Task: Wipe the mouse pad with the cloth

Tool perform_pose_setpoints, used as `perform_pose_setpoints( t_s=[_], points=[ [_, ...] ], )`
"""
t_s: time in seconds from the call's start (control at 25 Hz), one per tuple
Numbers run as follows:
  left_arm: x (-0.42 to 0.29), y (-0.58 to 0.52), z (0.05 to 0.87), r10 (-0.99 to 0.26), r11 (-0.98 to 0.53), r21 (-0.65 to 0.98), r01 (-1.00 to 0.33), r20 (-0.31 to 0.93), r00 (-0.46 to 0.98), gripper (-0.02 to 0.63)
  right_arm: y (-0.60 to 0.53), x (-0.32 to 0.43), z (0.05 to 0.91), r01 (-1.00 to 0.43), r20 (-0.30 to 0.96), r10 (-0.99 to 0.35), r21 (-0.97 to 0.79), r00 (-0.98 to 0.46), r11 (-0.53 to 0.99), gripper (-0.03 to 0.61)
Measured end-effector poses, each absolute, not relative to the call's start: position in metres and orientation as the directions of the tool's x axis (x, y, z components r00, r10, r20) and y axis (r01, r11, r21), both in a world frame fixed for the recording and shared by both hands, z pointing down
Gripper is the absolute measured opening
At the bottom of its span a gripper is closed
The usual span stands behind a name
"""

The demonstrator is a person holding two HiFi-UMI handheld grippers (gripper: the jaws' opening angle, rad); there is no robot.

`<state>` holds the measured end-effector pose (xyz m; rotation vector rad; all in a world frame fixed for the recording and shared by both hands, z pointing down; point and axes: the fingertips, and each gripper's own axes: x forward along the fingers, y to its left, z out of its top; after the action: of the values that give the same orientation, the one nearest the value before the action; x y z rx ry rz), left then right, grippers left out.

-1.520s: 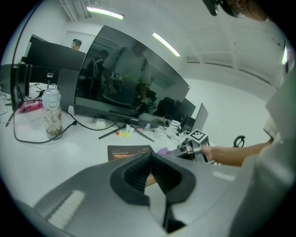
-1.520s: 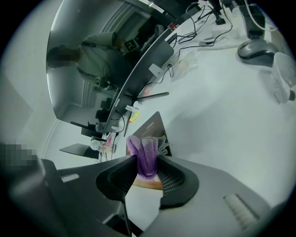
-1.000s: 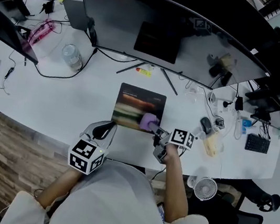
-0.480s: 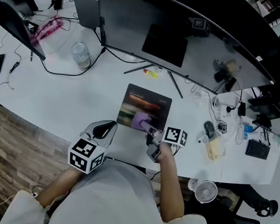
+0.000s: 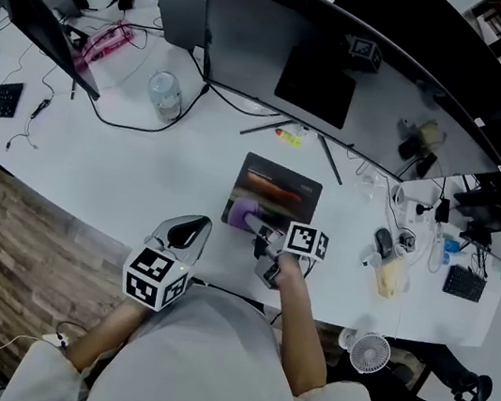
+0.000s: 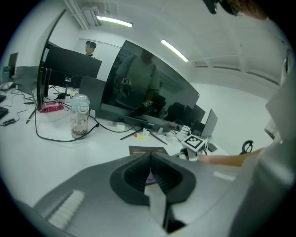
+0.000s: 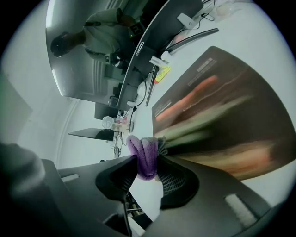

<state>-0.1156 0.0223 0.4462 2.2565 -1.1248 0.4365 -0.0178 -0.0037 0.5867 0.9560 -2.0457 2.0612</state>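
A dark mouse pad (image 5: 280, 194) with orange and green streaks lies on the white desk in front of the curved monitor. My right gripper (image 5: 256, 225) is shut on a purple cloth (image 5: 244, 212), which rests on the pad's near left corner. In the right gripper view the cloth (image 7: 144, 155) is bunched between the jaws at the edge of the pad (image 7: 226, 120). My left gripper (image 5: 186, 232) hovers at the desk's near edge, left of the pad, its jaws closed together with nothing between them (image 6: 151, 172).
A large curved monitor (image 5: 349, 68) stands behind the pad on thin legs. A clear jar (image 5: 164, 95) and cables lie to the left. A computer mouse (image 5: 383, 242), chargers and a keyboard (image 5: 463, 282) crowd the right. A small fan (image 5: 369, 352) sits below the desk edge.
My right gripper has slid the purple cloth leftward across the near part of the pad, from its near right area to its near left corner. The left gripper has stayed put.
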Motion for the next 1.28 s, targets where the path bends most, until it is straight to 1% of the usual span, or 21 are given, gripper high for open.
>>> perform_pose_setpoints(
  t_s=[0.32, 0.6, 1.28],
  points=[
    [-0.131, 0.023, 0.451, -0.631, -0.447, 0.344, -0.826, 0.534, 0.564, 0.0, -0.006, -0.043, 0.596, -0.465, 0.47, -0.327, -0.88, -0.82, -0.098, 0.143],
    [-0.136, 0.022, 0.456, -0.624, -0.439, 0.352, -0.827, 0.543, 0.562, 0.0, -0.007, -0.047, 0.599, -0.457, 0.463, -0.33, -0.884, -0.823, -0.103, 0.143],
    [-0.108, 0.014, 0.455, -0.594, -0.483, 0.364, -0.796, 0.532, 0.603, 0.0, -0.002, -0.016, 0.601, -0.477, 0.489, -0.348, -0.87, -0.8, -0.127, 0.143]
  ],
)
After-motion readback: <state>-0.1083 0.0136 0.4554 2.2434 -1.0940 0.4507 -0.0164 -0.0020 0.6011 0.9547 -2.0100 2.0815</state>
